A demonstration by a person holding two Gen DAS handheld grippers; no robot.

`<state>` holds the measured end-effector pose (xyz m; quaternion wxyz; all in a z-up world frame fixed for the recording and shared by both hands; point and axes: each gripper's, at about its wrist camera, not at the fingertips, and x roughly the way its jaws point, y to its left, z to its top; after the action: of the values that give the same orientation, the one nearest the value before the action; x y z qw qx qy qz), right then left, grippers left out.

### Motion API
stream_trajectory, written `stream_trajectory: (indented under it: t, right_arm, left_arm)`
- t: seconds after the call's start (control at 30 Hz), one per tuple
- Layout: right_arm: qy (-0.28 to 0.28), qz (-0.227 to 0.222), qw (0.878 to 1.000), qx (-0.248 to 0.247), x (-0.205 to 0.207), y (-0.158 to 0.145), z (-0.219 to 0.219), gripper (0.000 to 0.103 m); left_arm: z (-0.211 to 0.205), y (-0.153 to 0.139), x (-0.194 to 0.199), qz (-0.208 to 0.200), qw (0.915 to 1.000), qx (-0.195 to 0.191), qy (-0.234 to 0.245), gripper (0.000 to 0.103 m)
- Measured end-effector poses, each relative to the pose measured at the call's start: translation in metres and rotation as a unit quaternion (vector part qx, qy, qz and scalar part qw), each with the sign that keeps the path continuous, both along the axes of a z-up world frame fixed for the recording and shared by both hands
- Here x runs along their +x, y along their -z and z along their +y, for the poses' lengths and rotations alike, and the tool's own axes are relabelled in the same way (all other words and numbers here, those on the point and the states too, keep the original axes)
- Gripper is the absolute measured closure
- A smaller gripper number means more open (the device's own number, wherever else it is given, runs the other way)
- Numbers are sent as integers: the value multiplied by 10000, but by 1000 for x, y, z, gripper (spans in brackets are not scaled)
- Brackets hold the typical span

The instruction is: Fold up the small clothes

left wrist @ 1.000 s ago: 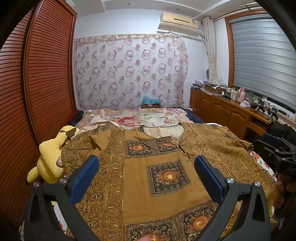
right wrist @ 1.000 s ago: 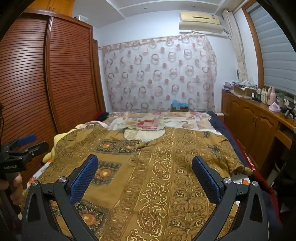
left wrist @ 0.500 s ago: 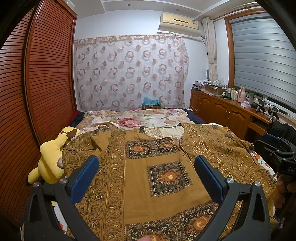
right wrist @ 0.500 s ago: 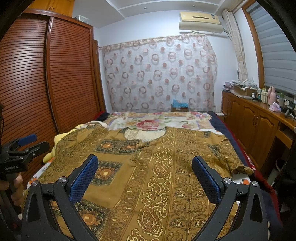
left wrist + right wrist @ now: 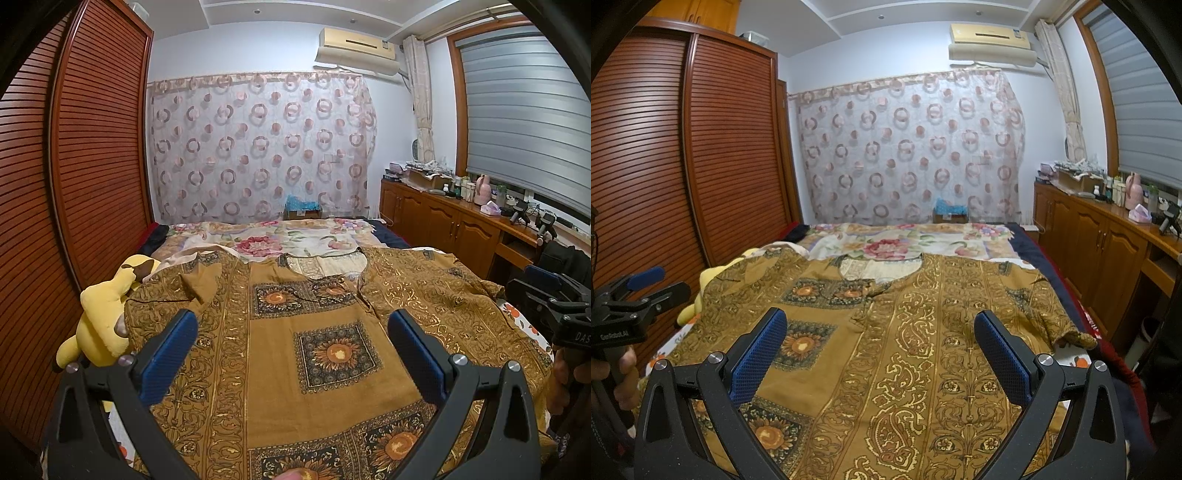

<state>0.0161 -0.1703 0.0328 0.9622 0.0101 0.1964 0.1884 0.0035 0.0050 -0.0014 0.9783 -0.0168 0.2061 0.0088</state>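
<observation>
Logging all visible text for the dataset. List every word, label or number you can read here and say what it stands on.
"GenRobot.AI": on the left gripper body, right wrist view.
"DAS", cut off at the frame edge: on the right gripper body, left wrist view.
Air conditioner label: too small to read.
Bottles on the cabinet: labels blurred.
Shirt: pattern only, no text.

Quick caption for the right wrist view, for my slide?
Open right gripper poised above a brown gold-patterned shirt spread flat on the bed.
</observation>
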Motion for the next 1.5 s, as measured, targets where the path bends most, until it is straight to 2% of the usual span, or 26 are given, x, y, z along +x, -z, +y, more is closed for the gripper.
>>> stream_trajectory:
  t: [0.57,1.23,1.27,1.5]
  right_arm:
    - [48,-1,10000,1,1,0,0,0]
    - [47,-9,10000,6,1,0,0,0]
    - [46,-10,10000,4,1,1,0,0]
    - [39,-4,10000,7,-4,0,4,0]
  left_arm:
    - [3,-11,2,-31,10000,20,-9,0]
    - [0,-9,0,-56,10000,46,-1,0]
    - [-1,-21,-8,-59,10000,46,-6,0]
    - [3,-22,-7,-28,10000,38,-11,0]
